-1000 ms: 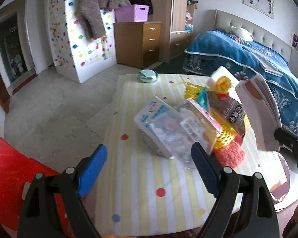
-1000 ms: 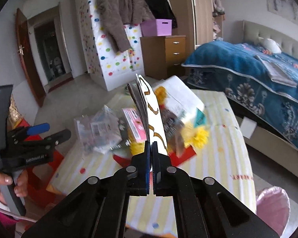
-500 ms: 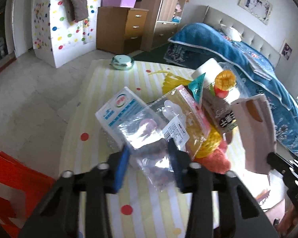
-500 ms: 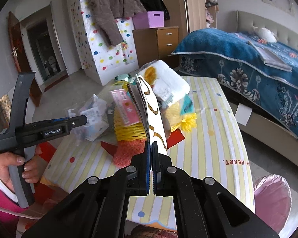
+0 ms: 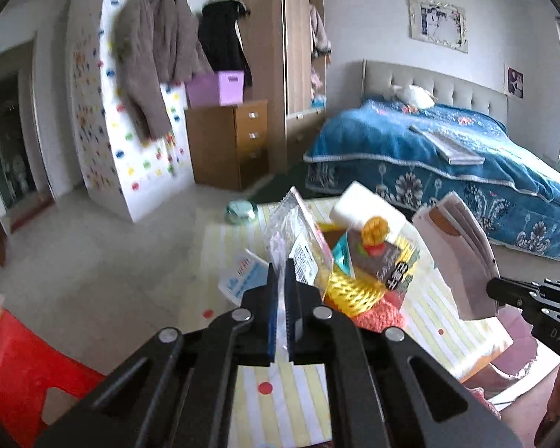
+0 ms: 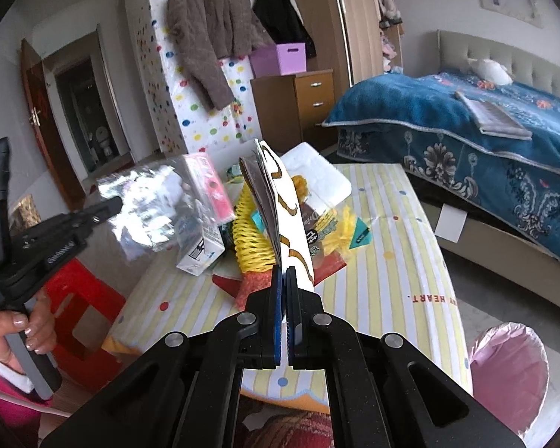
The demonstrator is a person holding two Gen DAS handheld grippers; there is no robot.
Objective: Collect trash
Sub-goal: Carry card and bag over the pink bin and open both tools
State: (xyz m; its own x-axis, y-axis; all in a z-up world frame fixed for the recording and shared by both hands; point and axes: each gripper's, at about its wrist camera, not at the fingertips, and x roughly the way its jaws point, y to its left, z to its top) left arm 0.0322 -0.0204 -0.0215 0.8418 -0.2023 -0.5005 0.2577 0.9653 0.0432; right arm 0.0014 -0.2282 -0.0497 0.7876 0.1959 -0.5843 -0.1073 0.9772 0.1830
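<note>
Above the striped table (image 6: 388,246), we've got the left gripper (image 5: 279,280) pinching a clear crinkly plastic bag (image 5: 285,231) by its edge, light and slippery, while the right gripper (image 6: 283,280) clamps a stiff folded paper bag (image 6: 280,201) at its bottom.

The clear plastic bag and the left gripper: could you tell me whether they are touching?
Touching. In the left wrist view, the left gripper has its blue pads closed on the lower edge of the clear plastic bag, no gap either side. The right wrist view agrees.
</note>
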